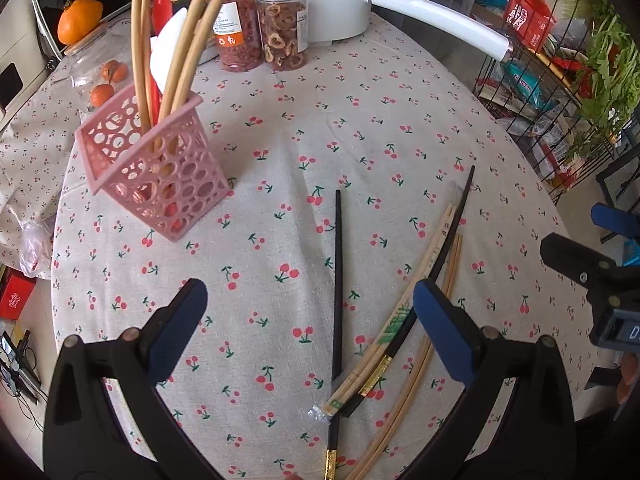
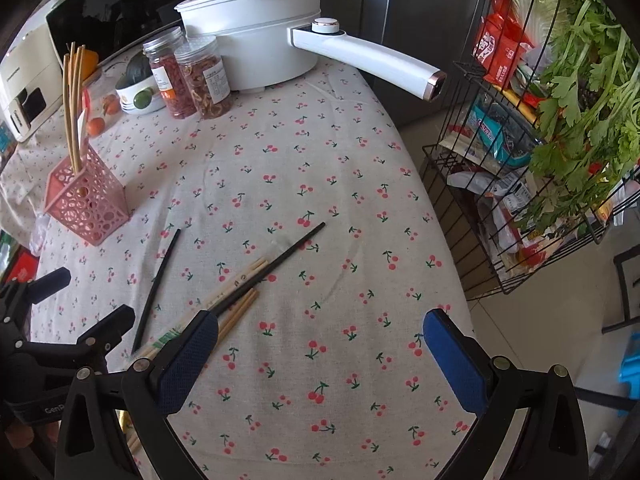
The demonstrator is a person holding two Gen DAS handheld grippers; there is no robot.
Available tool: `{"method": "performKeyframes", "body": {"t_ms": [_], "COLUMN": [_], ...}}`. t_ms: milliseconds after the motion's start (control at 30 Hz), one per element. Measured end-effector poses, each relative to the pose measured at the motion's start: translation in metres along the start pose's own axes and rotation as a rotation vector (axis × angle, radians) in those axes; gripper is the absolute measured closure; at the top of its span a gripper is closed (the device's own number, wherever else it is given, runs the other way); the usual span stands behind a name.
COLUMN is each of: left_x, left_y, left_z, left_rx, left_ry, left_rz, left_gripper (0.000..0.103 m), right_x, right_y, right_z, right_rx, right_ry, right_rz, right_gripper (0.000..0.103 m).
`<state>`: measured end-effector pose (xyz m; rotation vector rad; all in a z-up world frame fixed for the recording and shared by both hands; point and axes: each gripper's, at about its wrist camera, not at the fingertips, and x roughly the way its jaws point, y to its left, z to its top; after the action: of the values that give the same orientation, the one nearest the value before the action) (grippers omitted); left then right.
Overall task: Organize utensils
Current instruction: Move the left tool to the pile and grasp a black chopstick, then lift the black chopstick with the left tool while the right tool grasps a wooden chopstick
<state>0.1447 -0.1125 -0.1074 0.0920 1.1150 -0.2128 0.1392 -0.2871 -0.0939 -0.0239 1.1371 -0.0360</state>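
A pink perforated utensil holder (image 1: 156,176) stands at the left of the table, holding several bamboo chopsticks, a red spoon and a white spoon; it also shows in the right wrist view (image 2: 86,200). Loose on the cloth lie a black chopstick (image 1: 338,280), a second black chopstick (image 1: 432,268), a wrapped bamboo pair (image 1: 400,312) and a bare bamboo pair (image 1: 420,364). My left gripper (image 1: 310,328) is open and empty just above them. My right gripper (image 2: 320,352) is open and empty over bare cloth, right of the chopsticks (image 2: 240,284).
A white electric pot (image 2: 256,36) with a long handle (image 2: 368,60) stands at the back. Two clear jars (image 2: 192,76) of dried food, a bowl and oranges (image 1: 104,84) sit behind the holder. A wire rack (image 2: 520,184) with greens and packets stands beyond the table's right edge.
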Motion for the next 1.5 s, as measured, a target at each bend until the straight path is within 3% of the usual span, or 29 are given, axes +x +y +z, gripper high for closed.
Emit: {"method": "performKeyframes", "body": {"t_ms": [100, 267, 367, 500, 567, 600, 1233, 1500], "left_x": [0.012, 0.032, 0.042, 0.042, 0.043, 0.044, -0.037, -0.040], "left_y": [0.001, 0.002, 0.001, -0.005, -0.008, -0.006, 0.052, 0.074], "left_z": [0.005, 0.006, 0.005, 0.007, 0.008, 0.007, -0.035, -0.045], "left_rx": [-0.027, -0.057, -0.077, -0.049, -0.034, -0.029, 0.004, -0.039], "left_ry": [0.025, 0.088, 0.115, 0.101, 0.100, 0.101, -0.007, -0.024], "left_rz": [-0.026, -0.094, -0.134, -0.103, -0.083, -0.083, -0.164, -0.211], "left_gripper": [0.006, 0.047, 0.063, 0.073, 0.092, 0.097, 0.097, 0.097], "right_x": [0.005, 0.010, 0.014, 0.017, 0.019, 0.021, 0.057, 0.076], "right_y": [-0.005, -0.011, -0.013, -0.016, -0.017, -0.017, 0.024, 0.053], "right_z": [0.001, 0.003, 0.003, 0.004, 0.004, 0.004, 0.001, -0.014], "right_rx": [0.001, -0.001, -0.003, -0.004, 0.002, 0.004, 0.009, -0.071], "right_ry": [0.021, 0.044, 0.061, 0.069, 0.075, 0.081, 0.201, 0.238], "right_rz": [-0.011, -0.023, -0.023, -0.022, -0.015, -0.012, 0.077, 0.015], "right_gripper": [0.000, 0.000, 0.000, 0.000, 0.000, 0.000, 0.000, 0.002]}}
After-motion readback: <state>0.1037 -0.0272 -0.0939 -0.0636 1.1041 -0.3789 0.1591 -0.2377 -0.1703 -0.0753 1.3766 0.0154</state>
